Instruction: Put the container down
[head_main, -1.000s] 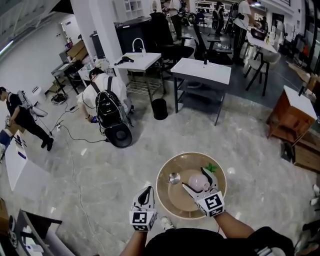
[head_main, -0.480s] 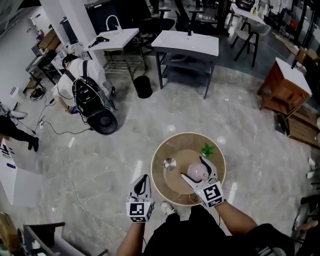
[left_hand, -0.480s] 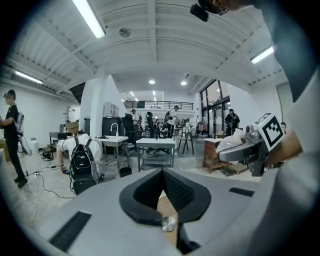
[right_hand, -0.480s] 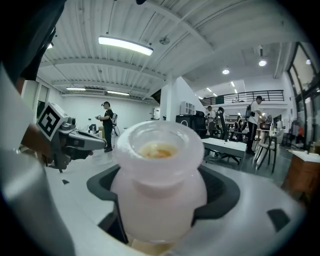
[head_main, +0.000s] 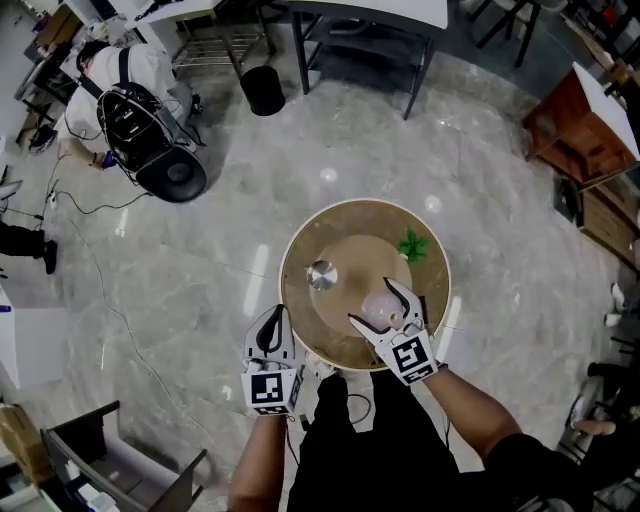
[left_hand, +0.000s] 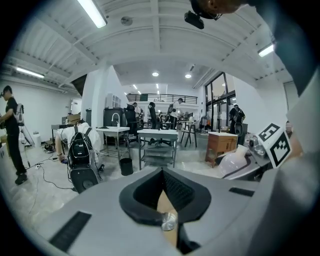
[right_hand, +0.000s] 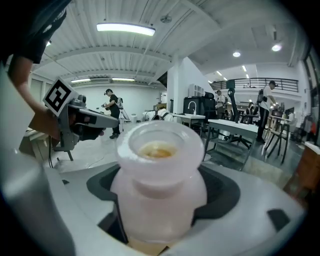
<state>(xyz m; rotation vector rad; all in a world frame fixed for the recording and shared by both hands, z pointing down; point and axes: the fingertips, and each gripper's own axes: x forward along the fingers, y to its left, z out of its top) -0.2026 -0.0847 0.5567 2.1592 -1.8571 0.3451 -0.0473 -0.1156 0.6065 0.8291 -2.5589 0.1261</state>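
The translucent, pinkish container (right_hand: 159, 195) stands upright between the right gripper's (head_main: 374, 304) jaws, which press its sides below the wide open mouth; something amber shows inside. It is over the round wooden table (head_main: 330, 225), near a small metal piece (head_main: 321, 275) and a green sprig (head_main: 412, 246); whether it touches the top is unclear. The left gripper (head_main: 270, 322) is closed on nothing at the table's edge.

Container (right_hand: 159, 165) bottom is buried between the right gripper (head_main: 372, 302) jaws, so can't tell if it's touching the round table (head_main: 300, 310). Shiny little thing (head_main: 320, 275) there is too small to identify. White table (head_main: 370, 10) up top is cropped.
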